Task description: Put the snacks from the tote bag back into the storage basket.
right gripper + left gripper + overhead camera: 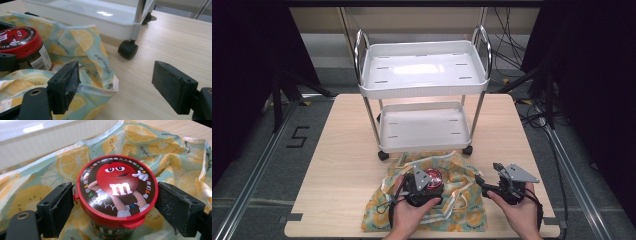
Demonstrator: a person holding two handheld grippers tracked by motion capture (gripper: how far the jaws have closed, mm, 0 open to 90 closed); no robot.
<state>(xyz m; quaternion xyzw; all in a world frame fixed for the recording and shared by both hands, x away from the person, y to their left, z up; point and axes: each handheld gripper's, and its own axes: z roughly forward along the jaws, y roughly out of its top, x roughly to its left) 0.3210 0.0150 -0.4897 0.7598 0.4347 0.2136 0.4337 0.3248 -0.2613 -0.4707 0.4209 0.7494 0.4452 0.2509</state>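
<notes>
The candy tub [117, 197] stands on the lemon-print cloth [462, 210] at the near middle of the table [342, 150], between the jaws of the left gripper [426, 186]; whether they press it is hard to tell, and its lower body is cut off. The right gripper [490, 176], jaws wide and empty, hovers at the cloth's right edge, with bare wood to the right. Just beyond, the white cart [422, 80] blocks the far side.

My high view looks forward and down over the table [342, 150]. My left gripper view sits close above the red-lidded tub [117, 187]; my right gripper view, low and sideways, shares that tub [21, 47].
</notes>
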